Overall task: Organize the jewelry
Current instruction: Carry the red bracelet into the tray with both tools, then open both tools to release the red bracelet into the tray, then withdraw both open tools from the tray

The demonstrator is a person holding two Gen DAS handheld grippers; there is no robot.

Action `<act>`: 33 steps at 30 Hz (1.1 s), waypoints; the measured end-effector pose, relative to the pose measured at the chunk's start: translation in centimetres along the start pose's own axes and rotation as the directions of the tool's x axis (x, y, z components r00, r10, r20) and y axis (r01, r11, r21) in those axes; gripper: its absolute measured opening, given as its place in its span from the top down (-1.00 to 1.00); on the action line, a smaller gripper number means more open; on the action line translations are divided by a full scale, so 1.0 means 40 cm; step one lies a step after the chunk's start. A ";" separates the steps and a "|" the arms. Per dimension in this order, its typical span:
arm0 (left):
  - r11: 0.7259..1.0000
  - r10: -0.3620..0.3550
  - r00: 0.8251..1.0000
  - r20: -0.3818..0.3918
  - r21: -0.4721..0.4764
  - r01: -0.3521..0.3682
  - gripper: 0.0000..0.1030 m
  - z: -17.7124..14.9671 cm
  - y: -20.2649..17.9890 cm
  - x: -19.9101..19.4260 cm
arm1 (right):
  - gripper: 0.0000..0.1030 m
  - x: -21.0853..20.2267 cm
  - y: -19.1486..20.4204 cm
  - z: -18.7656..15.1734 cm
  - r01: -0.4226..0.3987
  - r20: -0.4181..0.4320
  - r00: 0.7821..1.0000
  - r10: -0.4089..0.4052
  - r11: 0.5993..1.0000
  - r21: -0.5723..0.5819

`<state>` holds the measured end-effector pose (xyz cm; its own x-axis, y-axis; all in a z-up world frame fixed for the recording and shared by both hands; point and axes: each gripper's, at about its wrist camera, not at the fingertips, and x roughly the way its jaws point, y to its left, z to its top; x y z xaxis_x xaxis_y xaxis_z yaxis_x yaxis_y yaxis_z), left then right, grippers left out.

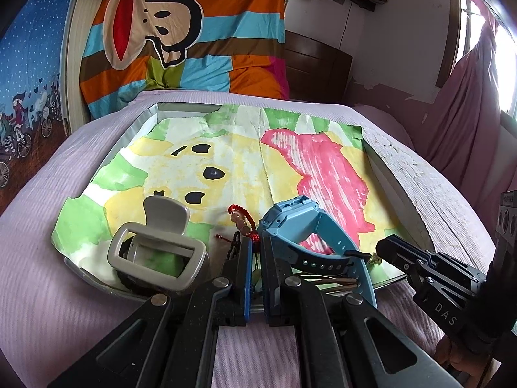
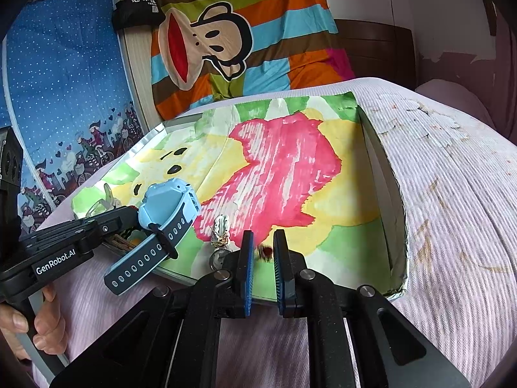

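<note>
Jewelry sorting is at a carry step: the left gripper has its jaws together on the red cord of a bracelet, low over the tray on the bed. A blue watch leans beside it. The right gripper has its jaws nearly together, with a small red bit between them; contact cannot be told. Next, the bracelet likely needs a clear spot.

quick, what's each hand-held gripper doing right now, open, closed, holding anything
left hand-held gripper: closed, nothing clearly held between its fingers.
right hand-held gripper: nearly closed, small gap between the fingers; whether it grips anything cannot be told.
</note>
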<state>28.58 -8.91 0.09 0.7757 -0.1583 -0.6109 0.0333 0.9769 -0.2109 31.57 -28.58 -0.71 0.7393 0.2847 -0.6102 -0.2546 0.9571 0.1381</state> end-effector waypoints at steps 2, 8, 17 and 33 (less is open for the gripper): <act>1.000 -0.001 1.000 0.001 -0.001 0.001 0.88 0.000 0.001 -0.001 | 0.76 -0.003 0.001 -0.001 -0.002 0.002 1.000 0.002 1.000 -0.002; 1.000 -0.007 1.000 0.027 -0.012 0.007 0.44 -0.002 0.011 -0.020 | 0.58 -0.015 0.004 -0.006 0.002 0.021 1.000 -0.002 1.000 -0.009; 1.000 -0.004 0.996 0.085 -0.010 0.005 -0.04 0.002 0.013 -0.062 | 0.10 -0.053 -0.003 -0.011 0.023 0.087 0.996 -0.024 1.000 0.010; 0.994 0.100 0.971 0.218 -0.059 -0.089 -0.99 -0.014 0.057 -0.173 | -0.78 -0.175 0.015 -0.023 0.030 0.262 0.964 -0.037 0.999 0.029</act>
<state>22.93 -5.67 3.41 0.8939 -0.0247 -0.4476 -0.0734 0.9770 -0.2004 25.67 -30.04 2.95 0.8855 0.2535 -0.3894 -0.2142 0.9664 0.1422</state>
